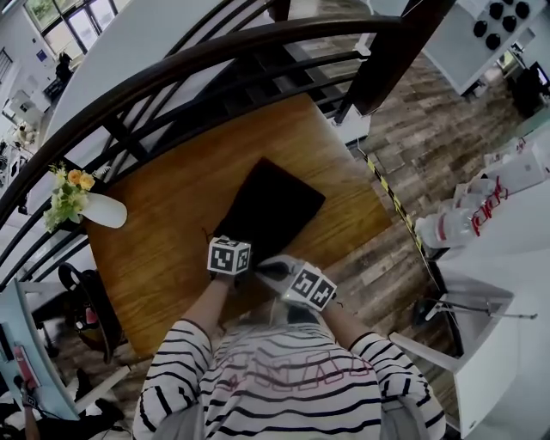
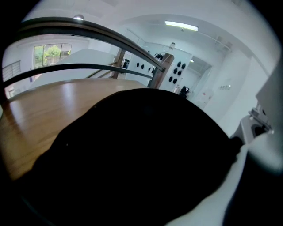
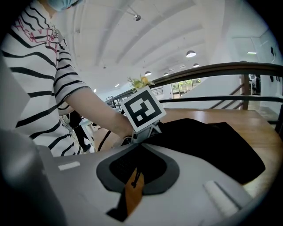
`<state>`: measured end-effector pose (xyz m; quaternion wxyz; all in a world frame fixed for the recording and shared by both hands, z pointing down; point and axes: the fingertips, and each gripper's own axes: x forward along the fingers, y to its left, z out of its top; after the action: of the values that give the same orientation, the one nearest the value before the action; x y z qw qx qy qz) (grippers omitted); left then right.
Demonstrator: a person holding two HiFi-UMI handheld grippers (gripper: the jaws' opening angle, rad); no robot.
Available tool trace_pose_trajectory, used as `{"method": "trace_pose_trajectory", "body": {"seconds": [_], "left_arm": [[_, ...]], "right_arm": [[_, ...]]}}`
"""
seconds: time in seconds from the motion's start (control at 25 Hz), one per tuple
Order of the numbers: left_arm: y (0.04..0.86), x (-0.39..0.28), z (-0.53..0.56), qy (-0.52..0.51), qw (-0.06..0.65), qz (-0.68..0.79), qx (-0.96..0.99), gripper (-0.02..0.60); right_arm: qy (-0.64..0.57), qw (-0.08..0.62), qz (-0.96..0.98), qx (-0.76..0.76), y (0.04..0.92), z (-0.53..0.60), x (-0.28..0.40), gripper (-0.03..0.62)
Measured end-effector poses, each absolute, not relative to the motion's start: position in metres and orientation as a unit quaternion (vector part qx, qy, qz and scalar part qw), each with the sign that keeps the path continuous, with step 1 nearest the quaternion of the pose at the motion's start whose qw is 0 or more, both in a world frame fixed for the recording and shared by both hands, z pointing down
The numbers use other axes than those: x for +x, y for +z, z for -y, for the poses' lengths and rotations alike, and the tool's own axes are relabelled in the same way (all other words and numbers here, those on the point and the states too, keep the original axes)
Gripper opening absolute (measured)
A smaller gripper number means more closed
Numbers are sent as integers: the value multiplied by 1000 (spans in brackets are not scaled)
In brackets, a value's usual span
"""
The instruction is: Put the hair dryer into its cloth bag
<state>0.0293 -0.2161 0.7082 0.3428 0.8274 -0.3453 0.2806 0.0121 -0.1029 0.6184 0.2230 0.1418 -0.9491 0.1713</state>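
**A:** Right gripper [image 1: 294, 277] up close: fingers clenched, grey hair dryer [image 3: 199, 203] hard against them, not bagged yet.

**B:** And the left gripper [image 1: 232, 252]?

**A:** Buried in the black cloth bag [image 1: 273, 204], flat and seemingly empty on the bench [image 1: 163, 232]; can't tell its fingers' state. Mouth needs spreading, then the dryer nosed in.

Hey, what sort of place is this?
Probably an open-plan office or showroom, maybe an upper level: a wooden table stands beside a curved dark railing, with plank flooring, white counters and big windows beyond.
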Motion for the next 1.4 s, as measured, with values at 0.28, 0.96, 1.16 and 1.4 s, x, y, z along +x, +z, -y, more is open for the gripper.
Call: {"method": "trace_pose_trajectory", "body": {"seconds": [0.28, 0.96, 1.16, 1.4], "left_arm": [[705, 27, 217, 271, 339, 344, 833, 198], [679, -18, 185, 227, 297, 405, 835, 354], [671, -37, 167, 219, 287, 426, 830, 356], [671, -63, 141, 219, 288, 455, 814, 356]], "right_arm": [[173, 216, 949, 148, 621, 104, 13, 11], [162, 233, 950, 134, 624, 90, 9, 12], [148, 258, 945, 138, 634, 86, 6, 14], [153, 275, 939, 137, 641, 80, 4, 14]]}}
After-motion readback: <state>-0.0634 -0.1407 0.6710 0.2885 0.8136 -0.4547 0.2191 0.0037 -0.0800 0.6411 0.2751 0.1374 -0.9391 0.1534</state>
